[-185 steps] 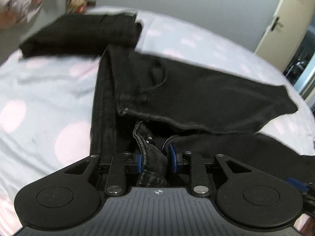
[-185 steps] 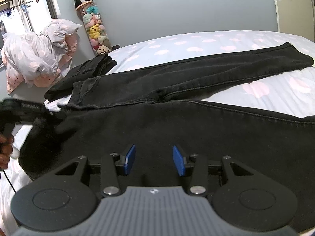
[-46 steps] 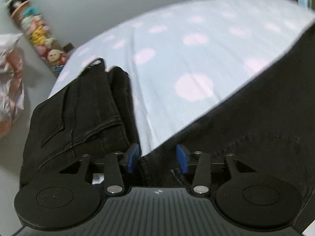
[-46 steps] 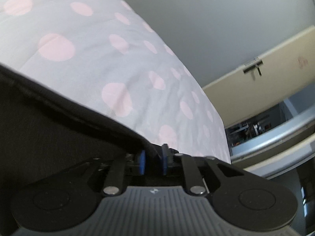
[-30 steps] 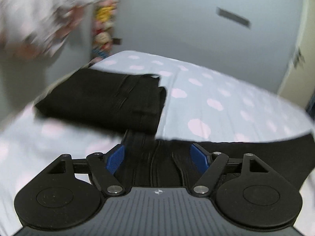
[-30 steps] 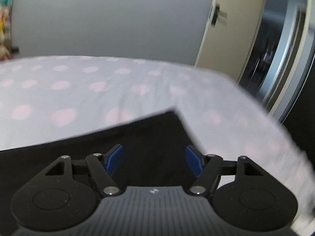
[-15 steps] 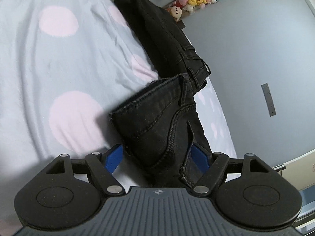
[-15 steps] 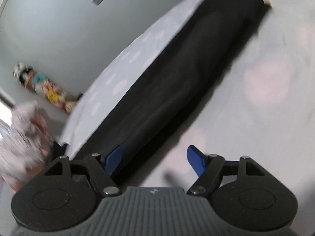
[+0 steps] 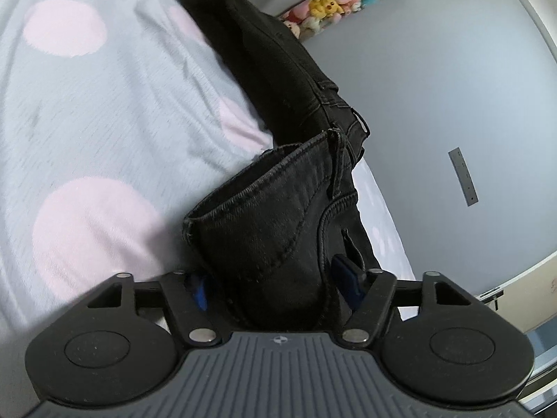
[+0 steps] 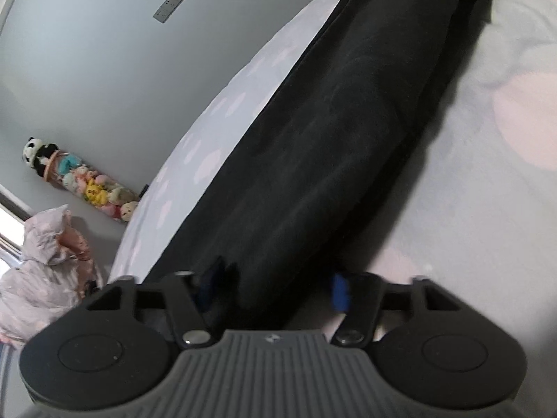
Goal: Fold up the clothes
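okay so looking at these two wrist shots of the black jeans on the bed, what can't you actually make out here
- Left wrist view: the black jeans run under the left tongs, whose body hides the legs.
- Left wrist view: the folded dark garment shows only one side; its type is unclear.
- Right wrist view: the jeans are motion-blurred, so no seams show, and the far hem is cut off by the top edge.
- Right wrist view: whether the right tongs touch the fabric is unclear.

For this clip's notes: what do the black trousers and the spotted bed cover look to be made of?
Black trousers: most likely denim, matte washed black; faint twill grain, raised double-stitched seams, a curved pocket edge and a belt loop show in the left wrist view.
Spotted bed cover: looks like a thin woven cotton-type sheet, matte pale blue with pink dots; it lies in soft fine wrinkles. The exact fibre cannot be told.
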